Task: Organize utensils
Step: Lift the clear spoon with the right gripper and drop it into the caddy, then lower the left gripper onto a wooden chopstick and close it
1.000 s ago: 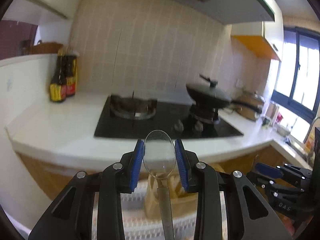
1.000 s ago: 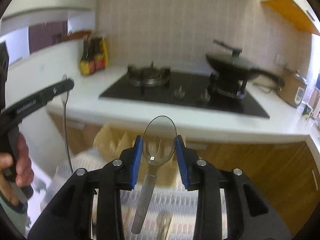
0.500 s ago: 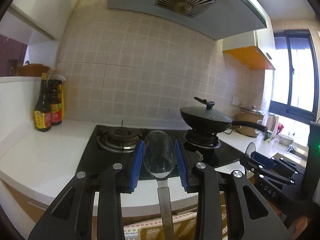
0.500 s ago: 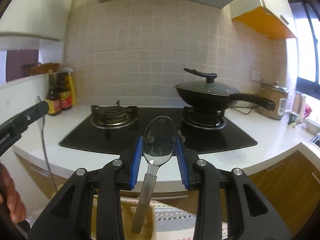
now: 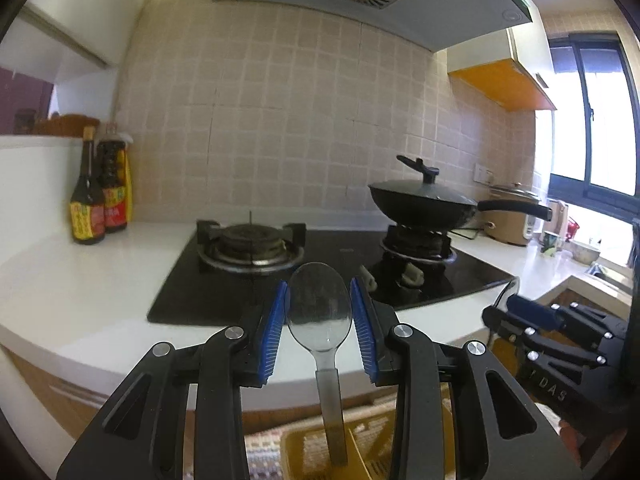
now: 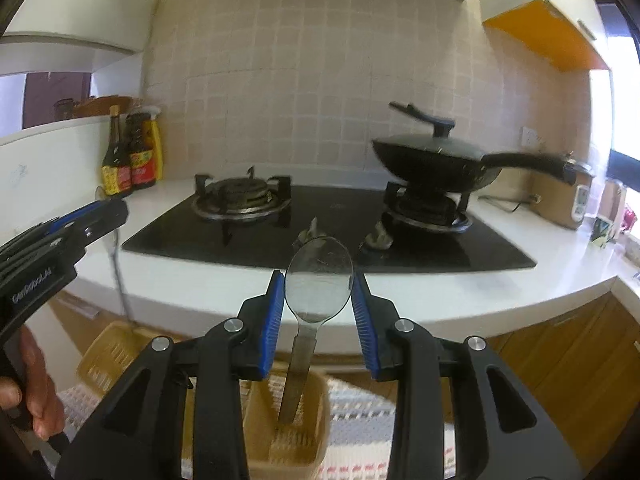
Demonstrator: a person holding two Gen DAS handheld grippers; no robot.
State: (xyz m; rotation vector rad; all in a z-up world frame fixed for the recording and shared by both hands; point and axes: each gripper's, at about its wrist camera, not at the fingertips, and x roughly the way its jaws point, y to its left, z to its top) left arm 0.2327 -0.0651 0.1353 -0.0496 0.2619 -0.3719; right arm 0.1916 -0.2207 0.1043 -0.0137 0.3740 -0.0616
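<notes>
In the left wrist view my left gripper (image 5: 320, 308) is shut on the bowl of a metal spoon (image 5: 320, 304). Its handle hangs straight down over a yellow slotted utensil holder (image 5: 416, 444) at the bottom edge. My right gripper (image 6: 319, 292) is shut on the bowl of a second spoon (image 6: 318, 280). That handle slants down to the opening of a tan holder compartment (image 6: 316, 412); I cannot tell whether the tip is inside. The left gripper (image 6: 80, 220) shows at the left of the right wrist view, and the right gripper (image 5: 540, 328) shows low right in the left wrist view.
Ahead is a white counter (image 5: 92, 280) with a black gas hob (image 6: 320, 216), a lidded wok (image 6: 436, 160) on the right burner and sauce bottles (image 5: 98, 200) at the left. A striped cloth (image 6: 360, 420) lies under the holder. Wooden cabinet fronts (image 6: 580, 368) stand below the counter. A hand (image 6: 32, 400) grips the left tool.
Both grippers have come down in front of the counter with their spoons still gripped. The views have swung from looking down on the counter to looking across it. The holder is now under the handles.
</notes>
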